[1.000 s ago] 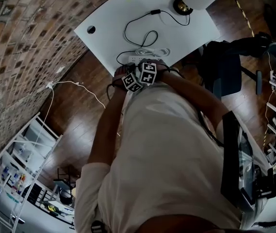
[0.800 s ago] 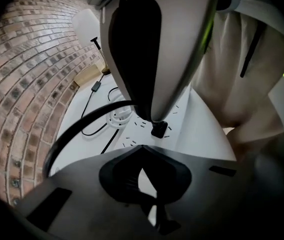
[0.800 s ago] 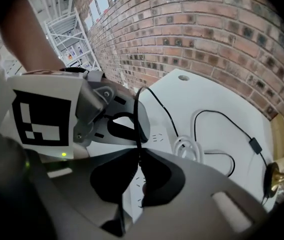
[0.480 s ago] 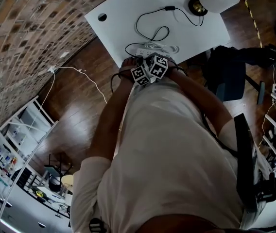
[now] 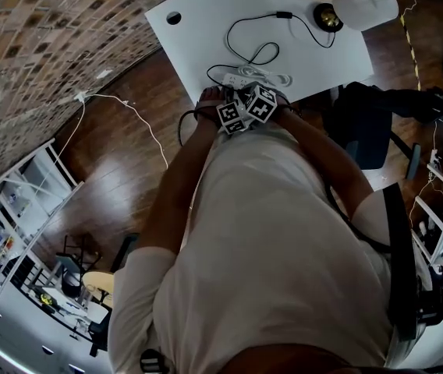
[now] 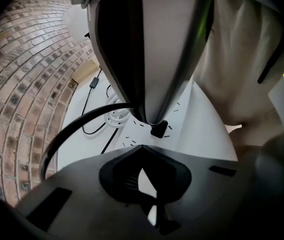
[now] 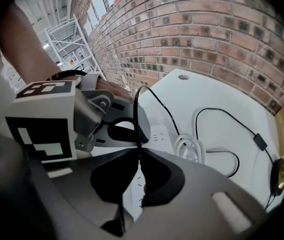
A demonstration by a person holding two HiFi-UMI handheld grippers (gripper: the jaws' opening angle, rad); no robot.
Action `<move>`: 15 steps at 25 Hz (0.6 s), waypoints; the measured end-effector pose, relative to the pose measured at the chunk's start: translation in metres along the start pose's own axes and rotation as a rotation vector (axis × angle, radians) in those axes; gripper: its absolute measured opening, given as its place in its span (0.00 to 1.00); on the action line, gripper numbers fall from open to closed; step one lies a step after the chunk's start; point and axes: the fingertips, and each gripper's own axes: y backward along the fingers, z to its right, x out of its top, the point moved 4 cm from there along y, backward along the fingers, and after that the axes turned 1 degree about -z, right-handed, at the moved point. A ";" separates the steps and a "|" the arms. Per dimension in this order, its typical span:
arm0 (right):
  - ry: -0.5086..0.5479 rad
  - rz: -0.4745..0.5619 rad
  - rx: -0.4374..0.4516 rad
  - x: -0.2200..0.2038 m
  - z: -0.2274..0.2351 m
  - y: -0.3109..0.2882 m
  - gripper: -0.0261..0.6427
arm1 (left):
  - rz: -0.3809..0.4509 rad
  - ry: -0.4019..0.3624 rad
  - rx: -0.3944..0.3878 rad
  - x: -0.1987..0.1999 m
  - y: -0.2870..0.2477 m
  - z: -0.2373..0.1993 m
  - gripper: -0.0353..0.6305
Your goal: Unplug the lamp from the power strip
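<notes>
- We are pointing the right gripper (image 7: 138,153) steeply down at the power strip (image 7: 159,135). Its jaws are nearly together and pinching the black plug (image 6: 158,129), and they have just been closing a little further.
- We are holding the left gripper (image 6: 141,149) just beside it. Its jaws are together with nothing between them, and its tips are pointing down at the near end of the strip.
- The plug is sitting in its socket, not yet out.
- The black cord (image 5: 284,14) is rising from the right jaws and looping across the white table (image 5: 206,6) to the lamp (image 5: 366,5), which is standing at the far corner, well apart from the strip.
- A brick wall (image 7: 207,34) is running along the table's edge.
</notes>
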 end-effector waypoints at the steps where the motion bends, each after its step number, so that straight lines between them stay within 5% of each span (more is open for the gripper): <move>1: 0.000 -0.002 0.002 0.000 0.000 0.000 0.06 | 0.005 0.010 0.007 -0.001 -0.002 -0.001 0.03; 11: 0.031 -0.052 0.016 0.001 0.000 0.001 0.06 | 0.021 -0.036 0.048 -0.003 -0.008 0.002 0.03; 15: 0.049 -0.094 0.010 0.008 0.001 -0.003 0.06 | 0.027 0.029 0.030 -0.005 -0.008 0.001 0.03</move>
